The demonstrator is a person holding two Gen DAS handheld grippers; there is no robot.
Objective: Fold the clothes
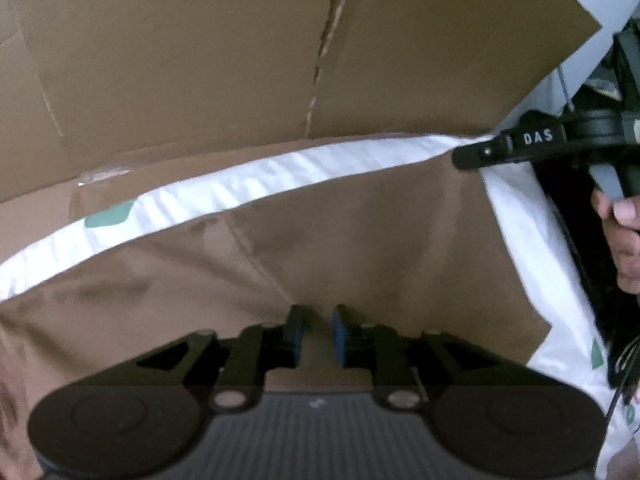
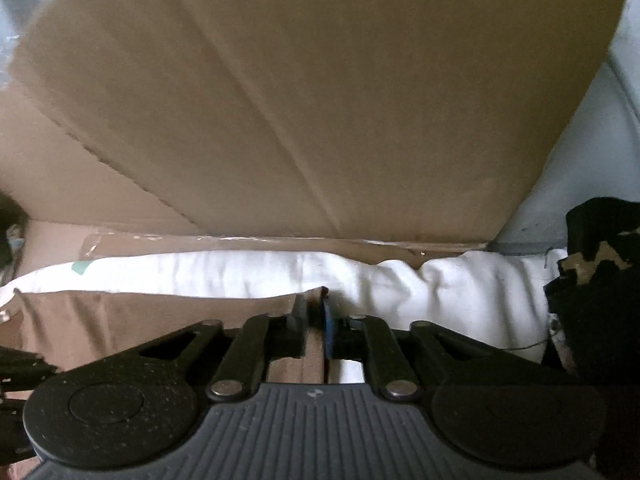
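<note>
Brown woven garment (image 1: 340, 240), flat on a white sheet with green marks (image 1: 248, 182) before upright cardboard panels (image 1: 200, 60): left gripper (image 1: 318, 336) hangs over the cloth, jaws slightly apart, nothing between. Right gripper (image 2: 314, 320) sits at the garment's far corner, jaws narrowly apart about the edge; whether they pinch it cannot be told. Advice: secure both corners before lifting, keeping the edge taut. Containers: none visible.

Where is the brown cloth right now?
The brown cloth lies spread on the white sheet, filling the lower middle of the left wrist view, in front of the upright cardboard.
</note>
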